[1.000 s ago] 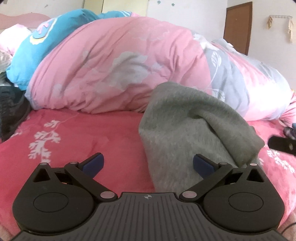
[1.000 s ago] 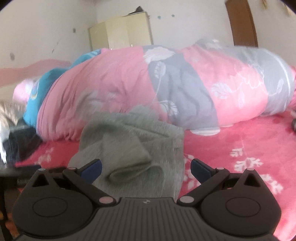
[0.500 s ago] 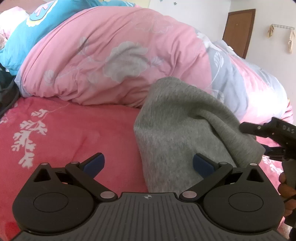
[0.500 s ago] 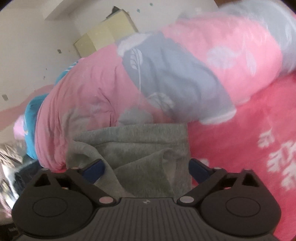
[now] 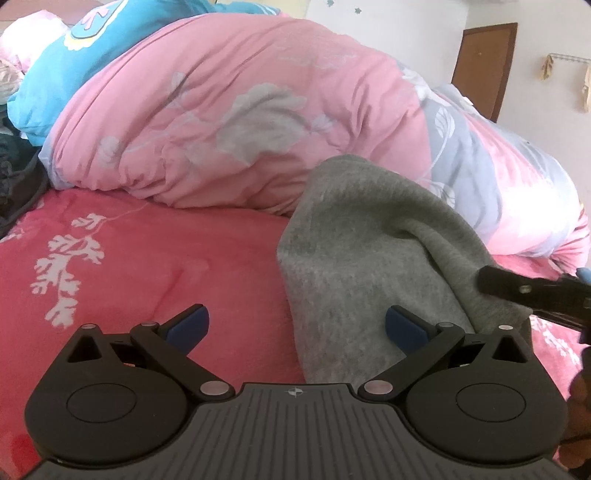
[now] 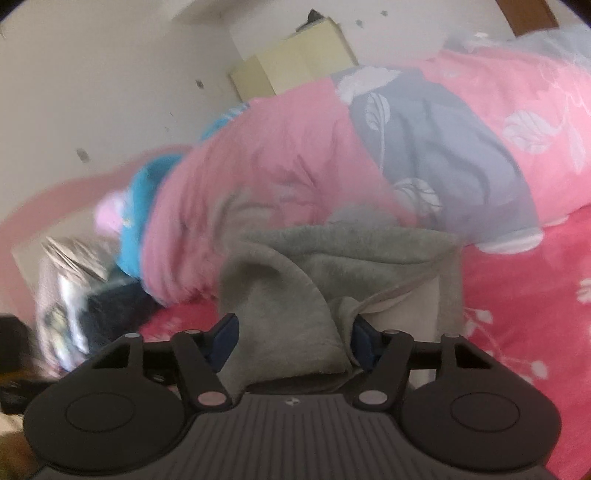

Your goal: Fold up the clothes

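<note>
A grey fleece garment (image 5: 373,266) lies crumpled on the red floral bedspread (image 5: 147,258), leaning against the rolled quilt. My left gripper (image 5: 295,326) is open and empty, low over the bed, with the garment's left edge between its fingers. My right gripper (image 6: 293,338) has its jaws partly closed around a bunched fold of the grey garment (image 6: 295,314); the fold fills the gap between the blue pads. The right gripper also shows at the right edge of the left wrist view (image 5: 532,291), at the garment's right side.
A big rolled quilt (image 5: 240,110), pink with grey patches, lies across the back of the bed. A blue pillow (image 5: 110,33) sits behind it at the left. Dark clothes (image 5: 14,184) lie at the far left. A brown door (image 5: 484,66) and a cream wardrobe (image 6: 295,70) stand beyond.
My right gripper has moved forward onto the grey garment and narrowed its jaws around a fold. My left gripper has edged closer to the garment and stays open.
</note>
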`<state>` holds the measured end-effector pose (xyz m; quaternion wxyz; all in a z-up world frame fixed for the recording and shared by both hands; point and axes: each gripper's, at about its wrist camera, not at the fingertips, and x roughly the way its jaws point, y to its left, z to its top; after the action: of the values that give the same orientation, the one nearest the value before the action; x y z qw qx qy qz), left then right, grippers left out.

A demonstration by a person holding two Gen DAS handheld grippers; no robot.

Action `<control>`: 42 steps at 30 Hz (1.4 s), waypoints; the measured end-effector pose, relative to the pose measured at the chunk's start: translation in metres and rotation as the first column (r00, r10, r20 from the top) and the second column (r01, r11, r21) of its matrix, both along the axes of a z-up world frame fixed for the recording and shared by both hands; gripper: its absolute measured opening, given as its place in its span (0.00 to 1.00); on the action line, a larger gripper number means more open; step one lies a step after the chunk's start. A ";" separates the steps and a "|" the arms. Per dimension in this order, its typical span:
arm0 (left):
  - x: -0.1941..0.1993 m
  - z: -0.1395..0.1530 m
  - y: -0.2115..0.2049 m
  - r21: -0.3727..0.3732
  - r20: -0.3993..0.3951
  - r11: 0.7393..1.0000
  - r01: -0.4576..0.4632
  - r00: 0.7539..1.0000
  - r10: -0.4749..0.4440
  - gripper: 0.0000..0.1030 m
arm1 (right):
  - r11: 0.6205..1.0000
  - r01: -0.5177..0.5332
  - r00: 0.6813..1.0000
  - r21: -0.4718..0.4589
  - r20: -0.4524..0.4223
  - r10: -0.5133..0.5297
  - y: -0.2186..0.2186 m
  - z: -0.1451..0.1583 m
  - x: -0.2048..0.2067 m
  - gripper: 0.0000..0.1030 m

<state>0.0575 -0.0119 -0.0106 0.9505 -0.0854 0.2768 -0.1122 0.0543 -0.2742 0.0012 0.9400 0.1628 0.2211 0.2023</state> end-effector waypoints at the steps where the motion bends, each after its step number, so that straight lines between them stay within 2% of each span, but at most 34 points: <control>1: -0.001 0.000 0.001 0.000 0.000 1.000 -0.003 1.000 0.003 1.00 | 1.000 0.007 1.000 -0.010 -0.009 -0.007 0.002 -0.001 0.003 0.56; 3: -0.003 0.000 0.003 0.004 0.002 1.000 -0.008 1.000 0.008 1.00 | 1.000 0.013 1.000 -0.014 -0.019 -0.013 0.004 -0.003 0.009 0.52; 4: -0.004 0.001 0.004 0.006 0.002 1.000 -0.012 1.000 0.012 1.00 | 1.000 0.016 1.000 -0.019 -0.022 -0.017 0.005 -0.004 0.011 0.43; 5: -0.005 0.001 0.005 0.007 0.002 1.000 -0.016 1.000 0.016 1.00 | 0.999 0.025 0.999 -0.041 -0.023 -0.026 0.008 -0.005 0.012 0.26; 7: -0.007 0.003 0.007 0.008 0.003 1.000 -0.027 1.000 0.027 1.00 | 0.995 0.055 0.998 -0.080 -0.007 -0.056 0.011 -0.002 0.011 0.11; 8: -0.008 0.003 0.009 0.008 0.004 0.999 -0.032 0.999 0.032 1.00 | 0.993 0.072 0.997 -0.091 0.005 -0.072 0.011 -0.001 0.009 0.08; 12: -0.011 0.007 0.012 0.010 0.014 0.999 -0.050 0.999 0.050 1.00 | 0.977 0.184 0.980 -0.106 0.092 -0.175 -0.006 0.021 -0.007 0.08; 17: -0.013 0.009 0.009 0.014 0.009 0.999 -0.050 0.999 0.050 1.00 | 0.941 0.323 0.933 -0.102 0.202 -0.298 -0.041 0.051 -0.028 0.07; 20: -0.015 0.008 0.003 0.017 0.008 0.999 -0.034 0.999 0.034 0.99 | 0.901 0.416 0.892 -0.123 0.247 -0.378 -0.070 0.064 -0.038 0.07; 25: -0.013 0.005 -0.015 0.027 -0.002 0.999 0.020 1.000 -0.020 1.00 | 0.812 0.563 0.812 -0.153 0.286 -0.509 -0.126 0.081 -0.050 0.07; 29: -0.009 0.003 -0.031 0.033 -0.008 0.997 0.063 0.998 -0.063 1.00 | 0.734 0.652 0.751 -0.189 0.290 -0.593 -0.163 0.080 -0.052 0.07; 32: -0.001 0.000 -0.044 0.030 -0.016 0.995 0.094 0.995 -0.094 0.99 | 0.674 0.703 0.711 -0.228 0.256 -0.655 -0.187 0.065 -0.047 0.07; 34: 0.007 -0.002 -0.050 0.027 -0.031 0.994 0.102 0.994 -0.102 0.98 | 0.656 0.709 0.704 -0.260 0.196 -0.683 -0.203 0.048 -0.042 0.07; 36: 0.017 -0.006 -0.054 0.018 -0.051 0.994 0.112 0.993 -0.111 0.97 | 0.682 0.672 0.726 -0.289 0.076 -0.683 -0.216 0.025 -0.031 0.08; 37: 0.022 -0.007 -0.057 0.012 -0.059 0.993 0.118 0.991 -0.117 0.96 | 0.685 0.661 0.725 -0.306 0.028 -0.688 -0.219 0.014 -0.029 0.11; 39: 0.030 -0.011 -0.062 0.002 -0.073 0.992 0.129 0.989 -0.129 0.94 | 0.682 0.638 0.717 -0.357 -0.049 -0.696 -0.221 -0.005 -0.028 0.28; 40: 0.033 -0.013 -0.065 0.006 -0.075 0.991 0.135 0.988 -0.134 0.93 | 0.671 0.637 0.709 -0.379 -0.053 -0.703 -0.220 -0.007 -0.034 0.44; 41: 0.035 -0.014 -0.068 0.010 -0.076 0.990 0.141 0.987 -0.140 0.91 | 0.655 0.643 0.700 -0.396 -0.044 -0.713 -0.218 -0.008 -0.041 0.53; 42: 0.036 -0.016 -0.070 0.014 -0.073 0.989 0.148 0.986 -0.147 0.90 | 0.645 0.650 0.695 -0.402 -0.029 -0.718 -0.217 -0.006 -0.052 0.56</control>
<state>0.0940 -0.0819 -0.0264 0.9298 -0.0593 0.3175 -0.1764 0.0027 -0.4908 -0.0048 0.9340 0.0772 0.2626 -0.2295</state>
